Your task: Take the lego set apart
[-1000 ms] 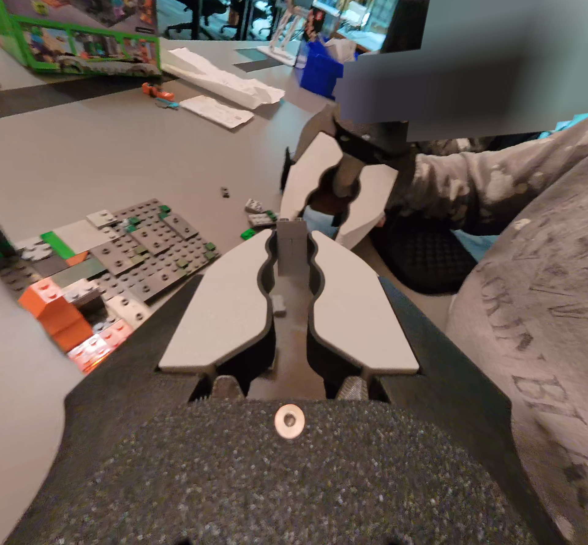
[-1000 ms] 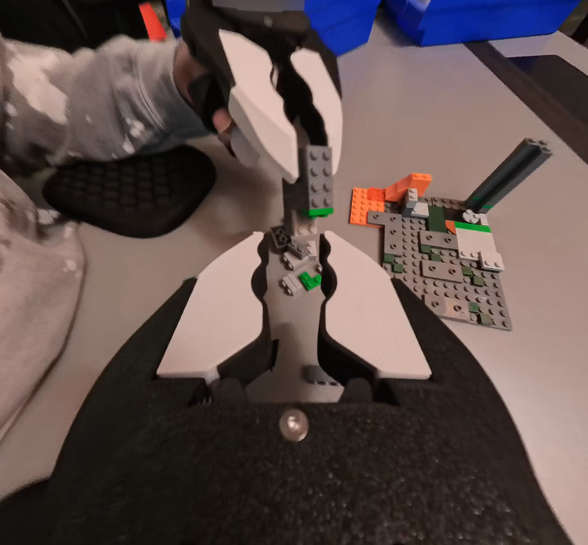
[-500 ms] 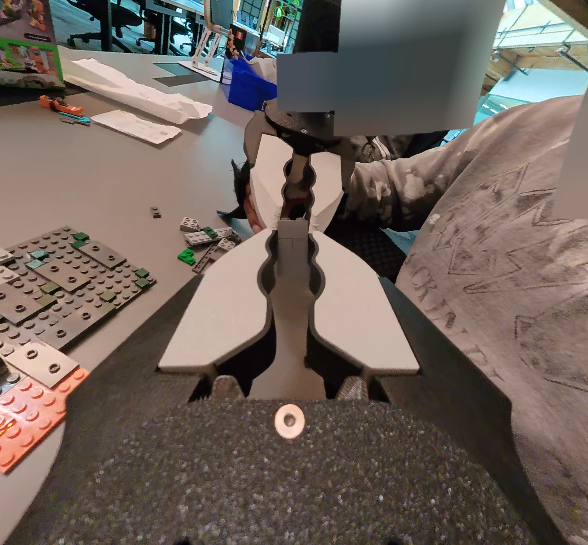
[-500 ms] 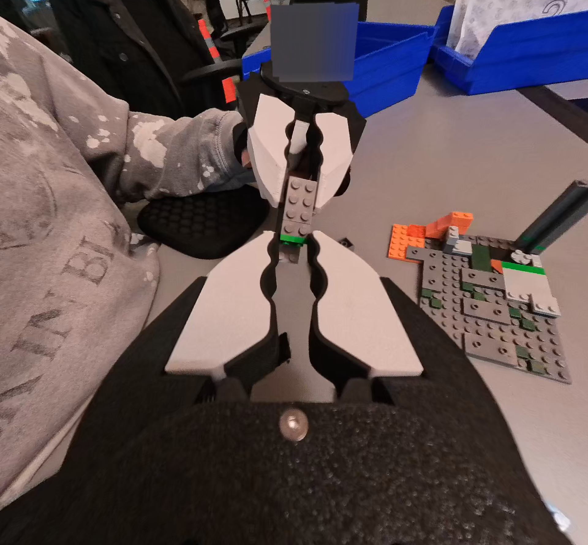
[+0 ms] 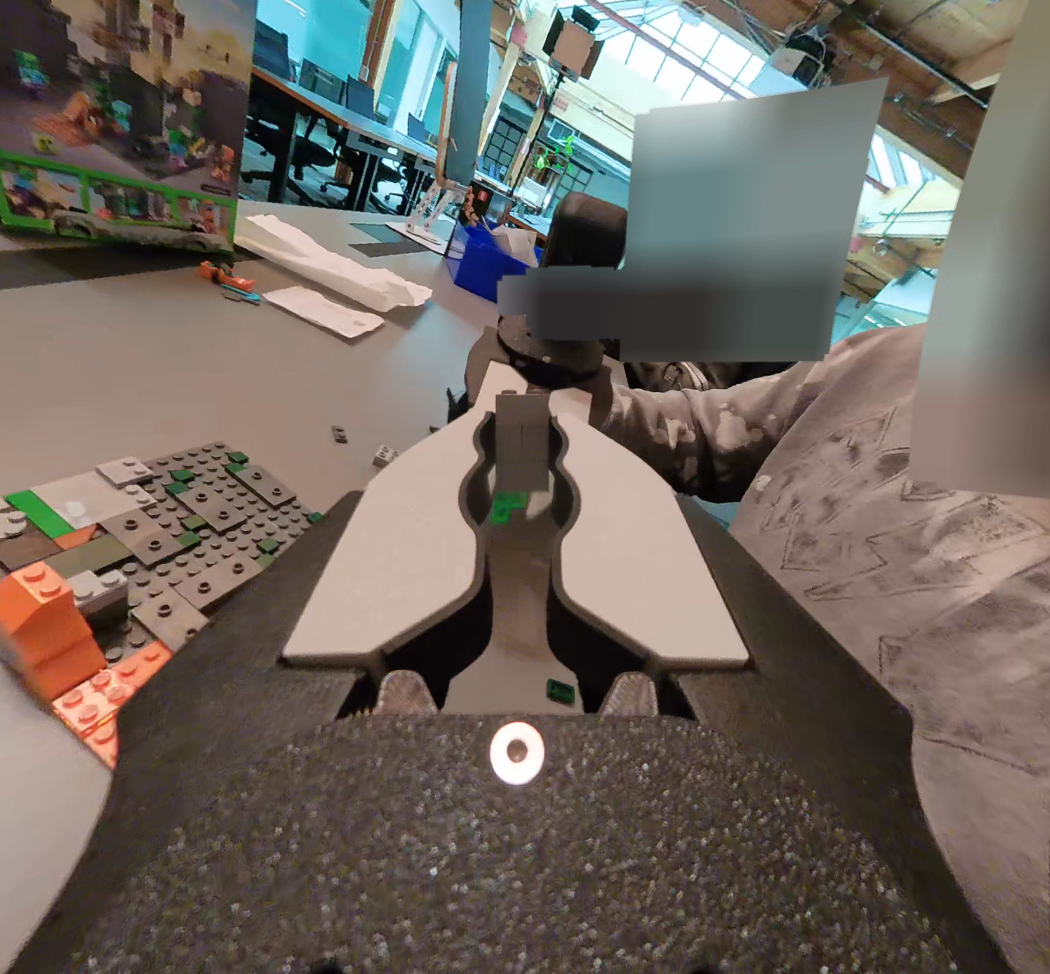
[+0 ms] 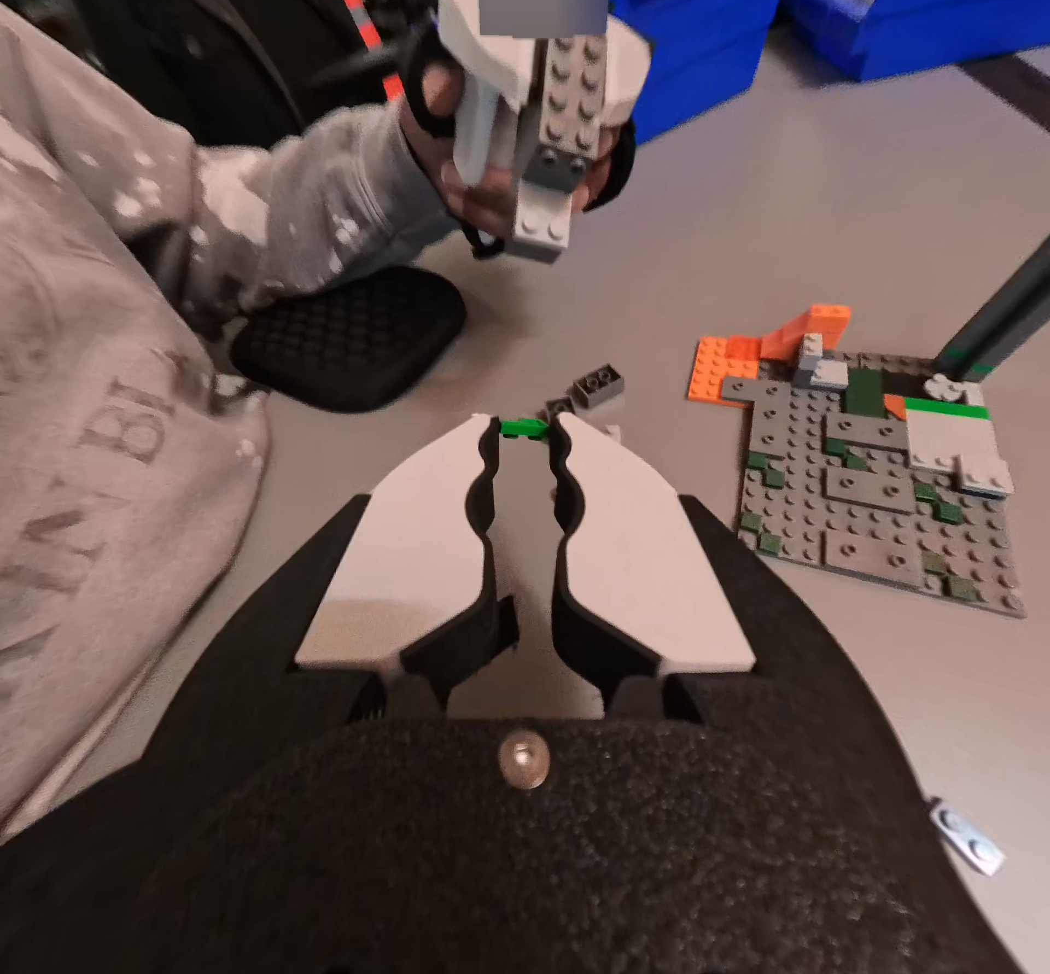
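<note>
Grey bench (image 6: 795, 219) below, the left claw (image 5: 521, 424) pinches a grey brick stack (image 6: 559, 151) while the right claw (image 6: 524, 427) nips a green plate (image 6: 523, 428) so thinly it may slip free.

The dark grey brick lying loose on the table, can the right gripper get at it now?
Probably not yet: the right gripper is shut on a green plate. The dark grey brick lies just beyond its tips with nothing between.
</note>
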`<state>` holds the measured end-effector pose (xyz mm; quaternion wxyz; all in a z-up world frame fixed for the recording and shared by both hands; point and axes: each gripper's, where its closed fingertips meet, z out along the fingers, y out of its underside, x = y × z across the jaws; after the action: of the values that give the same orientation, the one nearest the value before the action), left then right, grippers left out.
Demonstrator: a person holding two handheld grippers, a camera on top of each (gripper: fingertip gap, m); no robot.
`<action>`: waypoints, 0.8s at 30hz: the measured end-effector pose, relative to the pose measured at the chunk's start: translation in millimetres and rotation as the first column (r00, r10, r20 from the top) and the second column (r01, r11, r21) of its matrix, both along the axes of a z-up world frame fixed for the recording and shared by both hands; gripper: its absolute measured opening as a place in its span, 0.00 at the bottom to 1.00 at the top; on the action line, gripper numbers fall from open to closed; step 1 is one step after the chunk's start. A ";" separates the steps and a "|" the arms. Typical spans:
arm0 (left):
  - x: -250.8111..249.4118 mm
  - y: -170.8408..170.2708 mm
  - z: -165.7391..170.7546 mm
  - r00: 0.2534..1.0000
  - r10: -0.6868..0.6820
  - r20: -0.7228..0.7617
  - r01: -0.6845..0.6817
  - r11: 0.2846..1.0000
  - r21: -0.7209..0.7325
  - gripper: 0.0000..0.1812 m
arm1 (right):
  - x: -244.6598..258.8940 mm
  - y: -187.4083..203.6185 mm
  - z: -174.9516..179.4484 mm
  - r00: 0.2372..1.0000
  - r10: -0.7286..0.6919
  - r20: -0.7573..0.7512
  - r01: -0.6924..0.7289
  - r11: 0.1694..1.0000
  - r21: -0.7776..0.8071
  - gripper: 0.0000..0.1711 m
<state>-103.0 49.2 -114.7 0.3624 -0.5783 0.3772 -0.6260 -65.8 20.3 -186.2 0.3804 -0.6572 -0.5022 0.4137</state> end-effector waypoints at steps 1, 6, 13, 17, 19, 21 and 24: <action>0.1 1.3 -1.6 1.000 0.004 -0.011 -0.004 1.000 0.003 0.10 | -4.0 -0.8 -6.2 1.000 0.002 0.021 -0.003 1.000 0.009 0.10; -1.2 4.9 -20.6 0.995 0.009 -0.099 -0.010 1.000 -0.014 0.10 | -17.1 -4.9 -15.5 0.999 0.011 0.036 -0.012 1.000 0.024 0.10; 7.0 0.2 -30.5 0.993 -0.015 -0.113 0.010 0.999 -0.044 0.09 | -29.7 -4.2 -44.4 0.976 -0.024 0.217 -0.002 0.993 0.120 0.15; 9.3 -3.0 -29.0 0.996 -0.041 -0.076 0.034 0.996 -0.085 0.09 | -28.5 -0.2 -19.1 0.997 -0.035 0.072 0.032 0.999 0.040 0.20; 10.8 -4.3 -28.4 0.996 -0.049 -0.071 0.043 0.995 -0.086 0.09 | -25.8 2.1 -0.4 0.999 -0.047 -0.027 0.046 0.999 -0.012 0.21; 13.2 -7.2 -27.9 0.996 -0.066 -0.067 0.060 0.994 -0.089 0.09 | -24.4 3.0 12.5 0.994 -0.053 -0.096 0.047 0.997 -0.063 0.19; 18.1 -11.7 -30.6 0.993 -0.084 -0.085 0.077 0.994 -0.079 0.10 | -26.0 1.4 17.7 0.990 -0.050 -0.131 0.037 0.994 -0.102 0.15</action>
<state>-84.9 37.6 -145.4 0.2977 -0.6031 0.3917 -0.6278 -91.8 21.7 -168.6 0.3890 -0.6569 -0.4401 0.4727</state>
